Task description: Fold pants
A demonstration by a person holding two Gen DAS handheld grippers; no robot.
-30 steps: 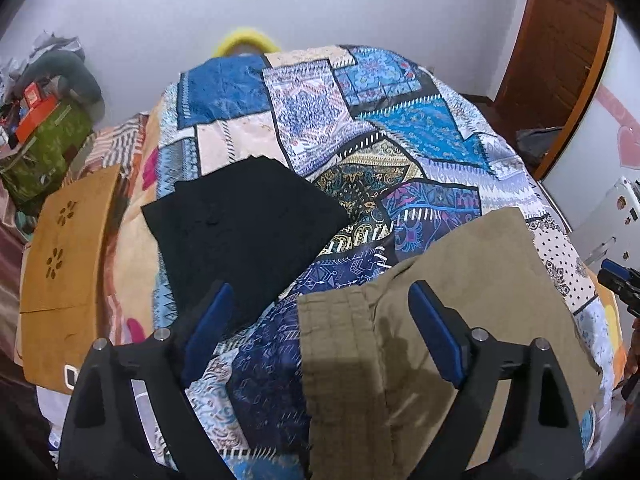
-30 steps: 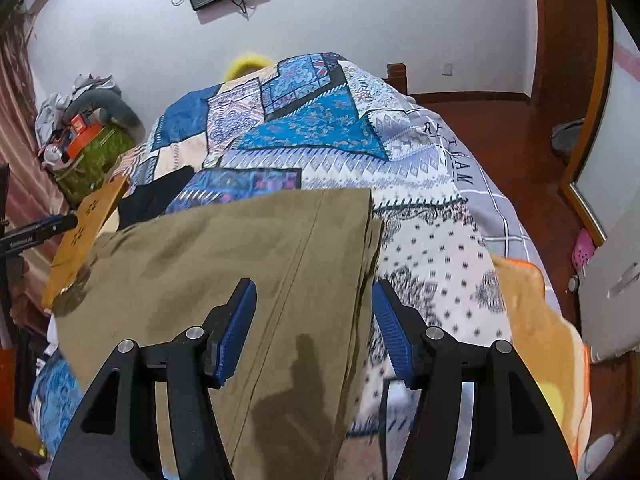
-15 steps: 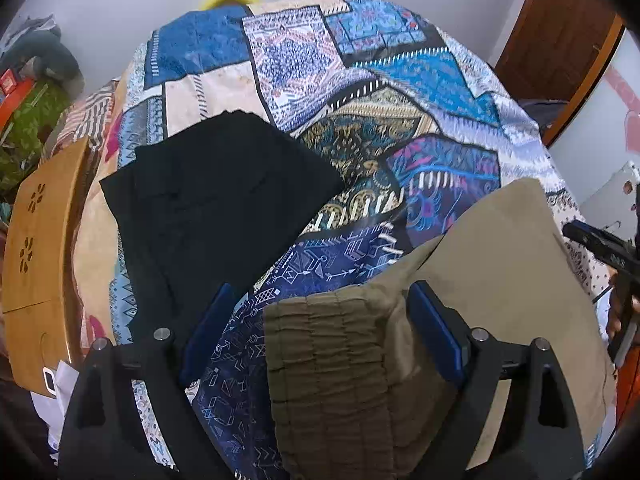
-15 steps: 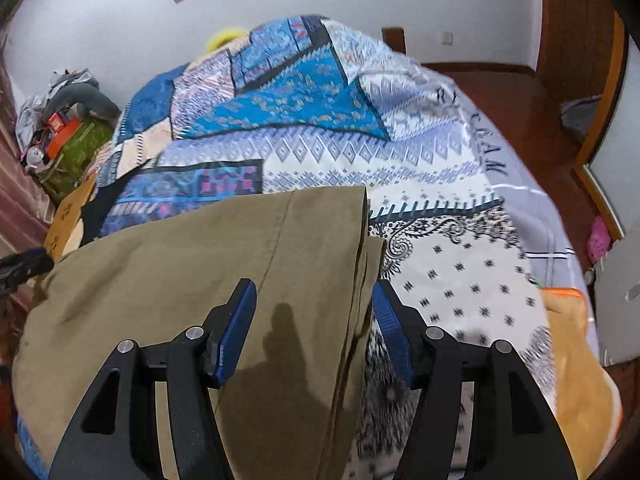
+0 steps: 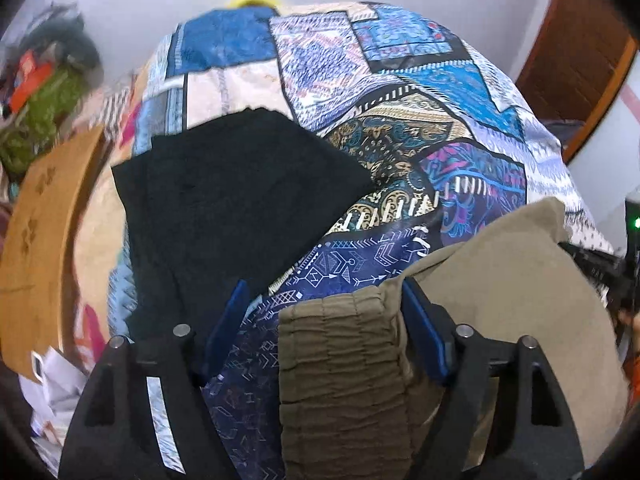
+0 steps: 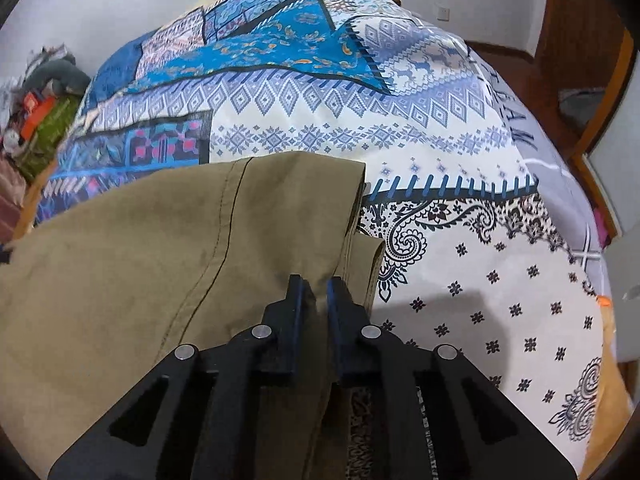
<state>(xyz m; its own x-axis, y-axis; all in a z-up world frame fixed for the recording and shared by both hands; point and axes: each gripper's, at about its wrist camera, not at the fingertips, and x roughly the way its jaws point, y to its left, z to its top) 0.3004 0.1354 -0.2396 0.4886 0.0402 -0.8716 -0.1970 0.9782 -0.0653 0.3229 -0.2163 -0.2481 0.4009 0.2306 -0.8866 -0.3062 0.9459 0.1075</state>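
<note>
Patchwork-covered bed (image 5: 400,92) carrying a folded black garment (image 5: 224,200) beside the olive pants (image 6: 120,272); a wooden board (image 5: 36,248) leans at its left edge. Pants lie flat, gathered waistband (image 5: 340,360) between the wide-open jaws of the left gripper (image 5: 324,332). Right gripper (image 6: 314,292), jaws nearly closed, pinches the layered hem edge.

Pants (image 5: 500,280) lie on the near part of a patchwork bedspread (image 5: 400,128), waistband (image 5: 340,344) at left, hems (image 6: 352,216) at right. A folded garment (image 5: 240,192) lies beyond the waistband to the left; a wooden board (image 5: 44,232) stands left of the bed.
</note>
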